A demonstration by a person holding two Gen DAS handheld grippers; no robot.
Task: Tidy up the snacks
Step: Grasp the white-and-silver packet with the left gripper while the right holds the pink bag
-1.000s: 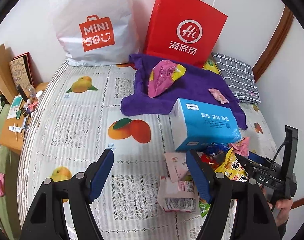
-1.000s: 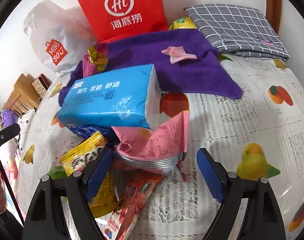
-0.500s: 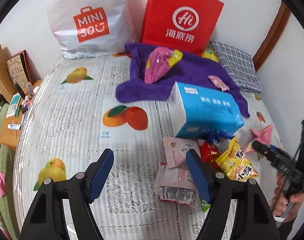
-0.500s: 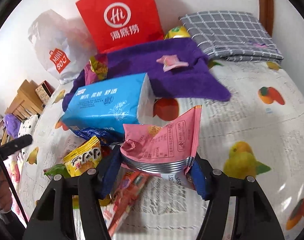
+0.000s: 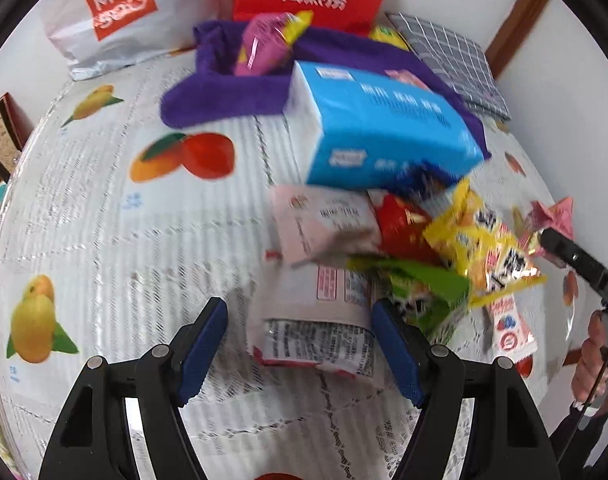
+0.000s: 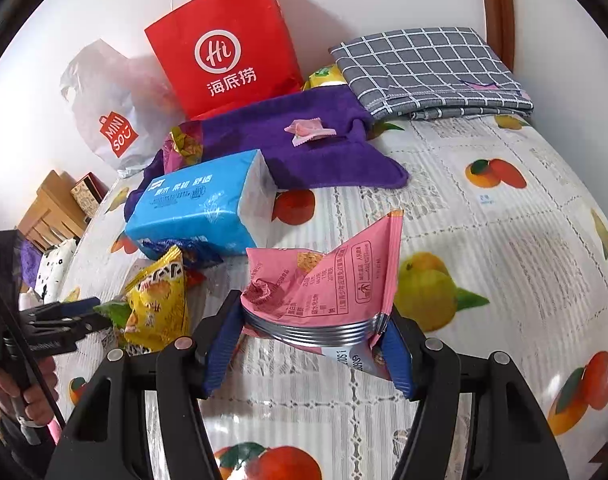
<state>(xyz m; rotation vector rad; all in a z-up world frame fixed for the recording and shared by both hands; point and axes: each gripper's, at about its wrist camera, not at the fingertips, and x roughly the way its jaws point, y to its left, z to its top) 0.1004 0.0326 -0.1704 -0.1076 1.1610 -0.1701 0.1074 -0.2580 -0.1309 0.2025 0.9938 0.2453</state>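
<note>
The right gripper [image 6: 311, 344] clamps a pink snack packet [image 6: 323, 280] between its blue pads, the jaws having just closed in on it, and holds it clear of the fruit-printed tablecloth [image 6: 503, 240]. The left gripper [image 5: 300, 344] hangs with its jaws apart on either side of a pale pink-and-white packet [image 5: 315, 320] lying flat on the cloth, the pads not pressing it. Just beyond that packet sits the snack pile: a second pale pink packet [image 5: 319, 220], a red packet [image 5: 399, 224], a green packet [image 5: 427, 284] and a yellow packet [image 5: 475, 240], all crowded against a blue tissue pack [image 5: 375, 128]. Behind the tissues a purple towel [image 6: 304, 148] carries a magenta-and-yellow snack bag [image 5: 268, 44] and a small pink candy wrapper [image 6: 307, 130]. At the back, a red paper bag [image 6: 228, 48] and a white plastic shopping bag [image 6: 116, 112] stand against the wall, with a folded grey checked cloth [image 6: 427, 72] beside them.
</note>
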